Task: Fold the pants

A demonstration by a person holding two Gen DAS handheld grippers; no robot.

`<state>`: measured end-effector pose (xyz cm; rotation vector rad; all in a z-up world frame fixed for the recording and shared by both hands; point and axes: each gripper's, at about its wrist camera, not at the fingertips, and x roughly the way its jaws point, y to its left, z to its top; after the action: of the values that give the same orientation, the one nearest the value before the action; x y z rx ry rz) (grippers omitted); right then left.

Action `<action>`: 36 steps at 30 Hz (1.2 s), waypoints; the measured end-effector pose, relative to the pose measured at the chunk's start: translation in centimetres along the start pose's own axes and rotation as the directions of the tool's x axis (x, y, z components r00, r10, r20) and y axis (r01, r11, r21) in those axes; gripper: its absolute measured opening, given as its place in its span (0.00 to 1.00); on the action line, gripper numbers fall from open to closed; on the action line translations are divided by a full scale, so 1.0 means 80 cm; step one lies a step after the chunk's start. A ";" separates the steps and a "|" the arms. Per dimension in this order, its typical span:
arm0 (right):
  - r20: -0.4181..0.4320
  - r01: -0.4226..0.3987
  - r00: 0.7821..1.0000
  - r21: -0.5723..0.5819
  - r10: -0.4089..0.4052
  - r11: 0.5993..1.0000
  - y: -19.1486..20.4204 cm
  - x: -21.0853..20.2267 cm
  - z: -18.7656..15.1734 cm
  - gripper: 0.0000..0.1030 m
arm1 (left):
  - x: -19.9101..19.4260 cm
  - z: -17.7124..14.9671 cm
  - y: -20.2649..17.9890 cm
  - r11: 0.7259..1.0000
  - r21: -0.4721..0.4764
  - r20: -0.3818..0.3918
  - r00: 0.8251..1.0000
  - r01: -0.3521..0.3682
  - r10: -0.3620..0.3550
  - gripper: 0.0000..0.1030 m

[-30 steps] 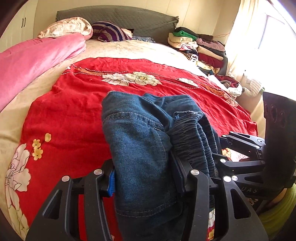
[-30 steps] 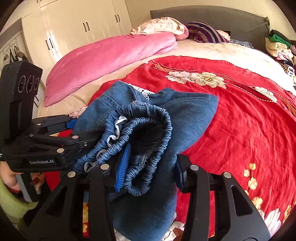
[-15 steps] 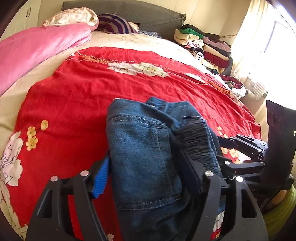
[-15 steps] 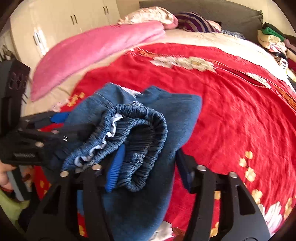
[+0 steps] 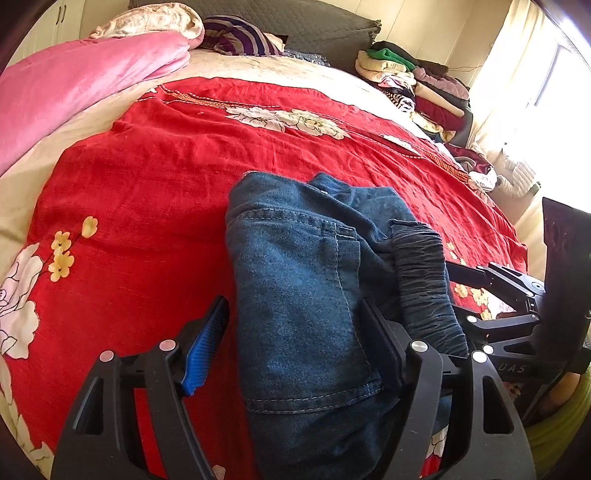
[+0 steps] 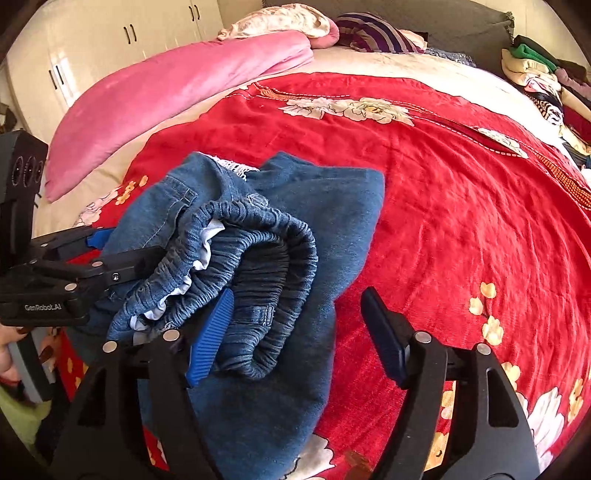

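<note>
The pants (image 5: 303, 280) are blue jeans with an elastic waistband (image 6: 258, 266), folded into a thick bundle on the red flowered bedspread (image 5: 155, 192). My left gripper (image 5: 293, 306) stands open around the bundle's near end. Its blue pad (image 5: 207, 347) is clear of the denim, while its other finger (image 5: 380, 347) lies against the cloth. My right gripper (image 6: 297, 295) is opening. The waistband drapes over its blue pad (image 6: 214, 332), and its other finger (image 6: 384, 336) stands free over the bedspread. Each gripper appears in the other's view, the right gripper (image 5: 498, 295) and the left gripper (image 6: 74, 266).
A pink quilt (image 5: 74, 85) lies along the bed's left side, with pillows (image 5: 236, 35) at the grey headboard. A stack of folded clothes (image 5: 413, 85) sits at the far right by a bright curtained window. White wardrobe doors (image 6: 129, 33) stand at the left.
Both grippers' jaws have spread and let go of the jeans. The bundle has sunk with them onto the bedspread.
</note>
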<state>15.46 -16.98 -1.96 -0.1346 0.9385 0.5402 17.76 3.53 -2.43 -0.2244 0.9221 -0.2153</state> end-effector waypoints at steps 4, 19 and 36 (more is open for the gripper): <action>0.007 0.008 1.000 -0.003 -0.008 1.000 0.001 -0.005 0.000 0.67 | -0.006 0.000 0.000 1.000 -0.004 0.008 1.000 -0.004 0.004 0.69; 0.081 0.025 0.996 0.010 -0.025 1.000 -0.003 -0.046 -0.003 0.82 | -0.041 0.000 -0.004 1.000 -0.012 0.055 0.998 -0.023 0.024 0.90; 0.290 0.056 0.956 -0.021 -0.047 0.998 0.014 -0.146 -0.024 0.91 | -0.124 -0.035 -0.044 0.995 0.039 0.143 0.986 -0.096 0.090 0.96</action>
<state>7.98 -21.14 6.34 -0.1026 0.6402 0.5093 9.35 2.66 4.47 -0.1515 0.7843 -0.1326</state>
